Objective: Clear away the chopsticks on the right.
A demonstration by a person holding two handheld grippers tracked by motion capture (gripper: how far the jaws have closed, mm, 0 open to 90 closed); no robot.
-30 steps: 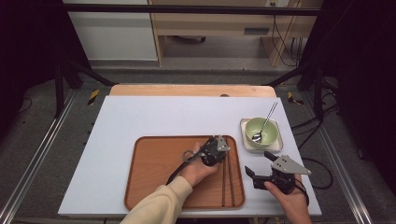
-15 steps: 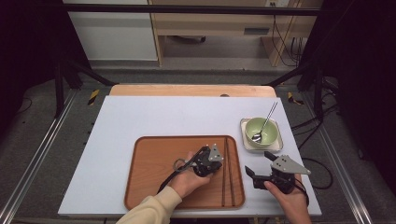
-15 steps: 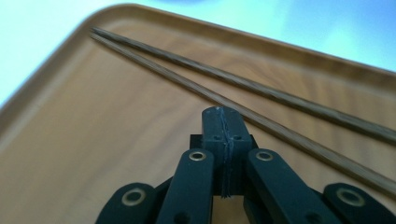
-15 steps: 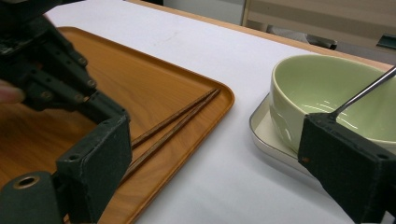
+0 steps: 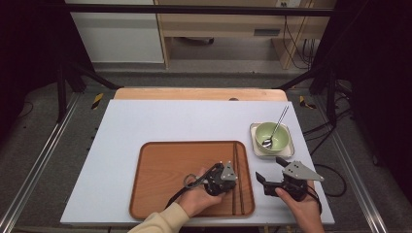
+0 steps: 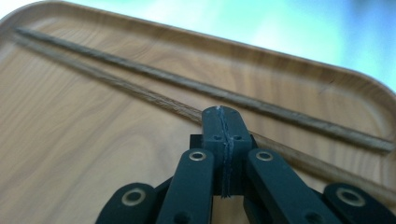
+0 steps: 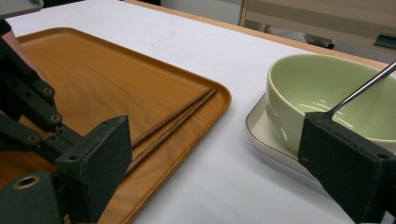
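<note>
Chopsticks [image 5: 237, 174], thin, stiff, light wood, lie side by side along the tray's [image 5: 160, 150] right rim; they roll easily, so mid-length is the best grip. The left tool [image 6: 223, 114] hovers clenched and empty just above them. The right tool [image 5: 261, 180] rests released on the worktop [image 5: 145, 121]. Beyond, the bowl [image 5: 273, 136] with its spoon [image 5: 275, 127] stands clear.

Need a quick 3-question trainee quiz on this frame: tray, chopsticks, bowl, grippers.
1. True or false: the chopsticks lie on the white table, off the tray.
2. Which gripper has its jaws closed? A) left gripper B) right gripper
3. Fill in: the spoon rests in the green ____.

Key:
1. False; they lie on the tray, along its right edge.
2. A; the right gripper's jaws stand apart with nothing between them.
3. bowl
</note>
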